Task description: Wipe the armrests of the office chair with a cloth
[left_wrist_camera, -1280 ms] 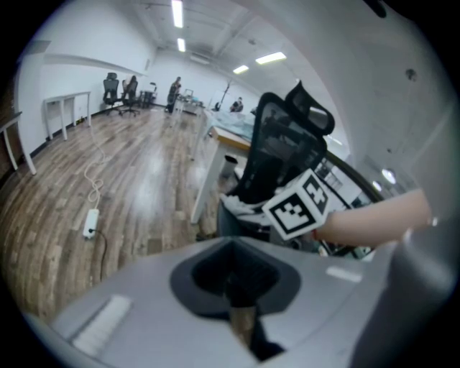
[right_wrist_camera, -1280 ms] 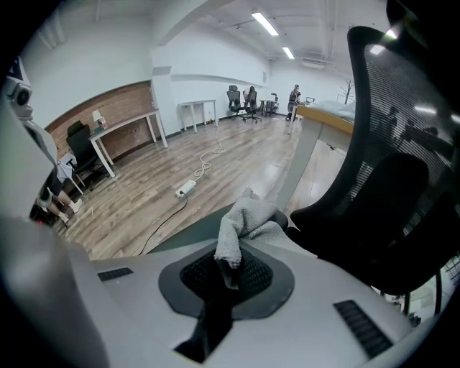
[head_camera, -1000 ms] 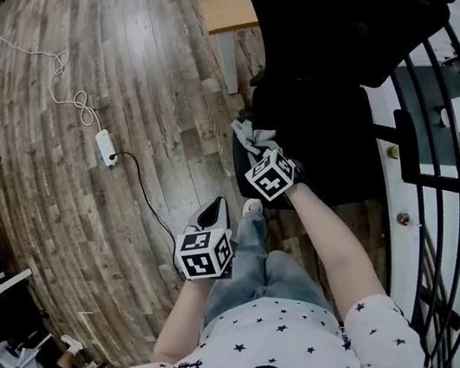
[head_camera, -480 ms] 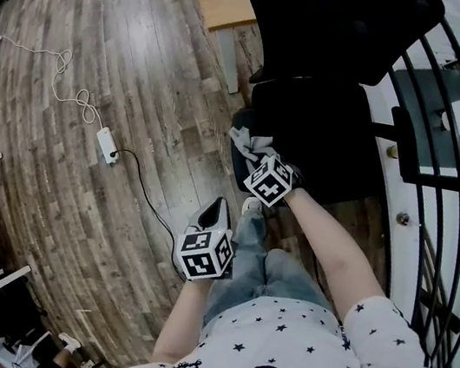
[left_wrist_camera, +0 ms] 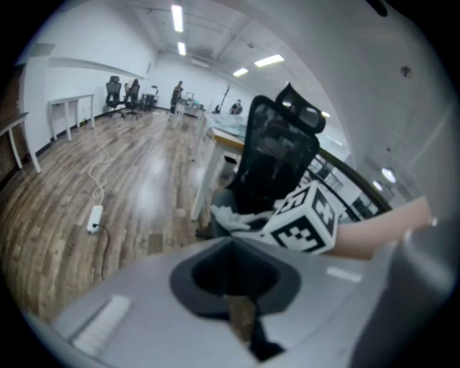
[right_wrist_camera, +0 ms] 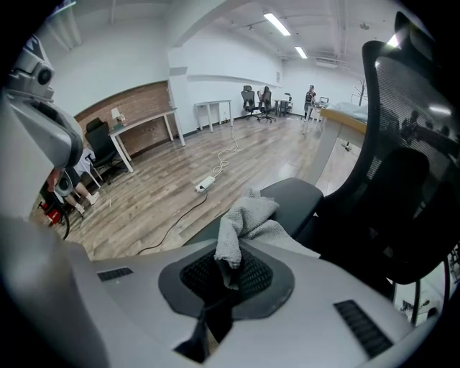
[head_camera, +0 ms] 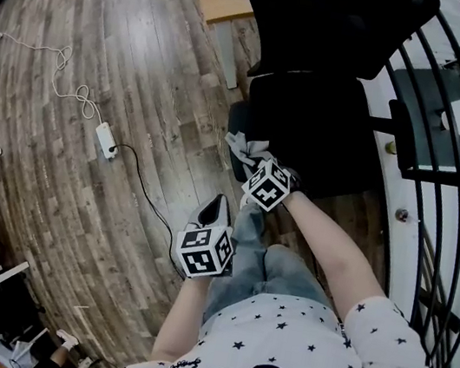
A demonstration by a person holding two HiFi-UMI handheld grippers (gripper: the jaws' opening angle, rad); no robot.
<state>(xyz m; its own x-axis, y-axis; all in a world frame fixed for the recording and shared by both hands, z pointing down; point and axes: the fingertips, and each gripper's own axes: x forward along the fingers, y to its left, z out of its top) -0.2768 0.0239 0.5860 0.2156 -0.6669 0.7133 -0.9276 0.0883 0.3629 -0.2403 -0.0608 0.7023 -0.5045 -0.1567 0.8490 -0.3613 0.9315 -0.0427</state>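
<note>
- Gripping a grey cloth (right_wrist_camera: 243, 224), the right gripper (head_camera: 253, 162) has its jaws closed on one gathered corner; the rest of the cloth bunches up just beyond the jaws.
- In the head view the cloth (head_camera: 245, 147) lies on the near end of the dark armrest (head_camera: 236, 127), at 11 o'clock from the right gripper's marker cube.
- In the right gripper view the armrest (right_wrist_camera: 296, 195) shows past the cloth at 1 o'clock, with the mesh back of the office chair (right_wrist_camera: 402, 144) rising at 3 o'clock.
- The left gripper (head_camera: 214, 211) hangs at 7 o'clock from the right one, apart from the chair and over the floor (head_camera: 131, 47); its jaws are together with nothing between them.
- The chair's black seat and back (head_camera: 314, 105) fill the head view at 12 o'clock.
- A white power strip (head_camera: 105, 141) lies on the wooden floor at 9 o'clock from the chair, with a white cable (head_camera: 65, 81) looping away toward 10 o'clock.
- A black railing (head_camera: 443, 177) runs along the 3 o'clock side.
</note>
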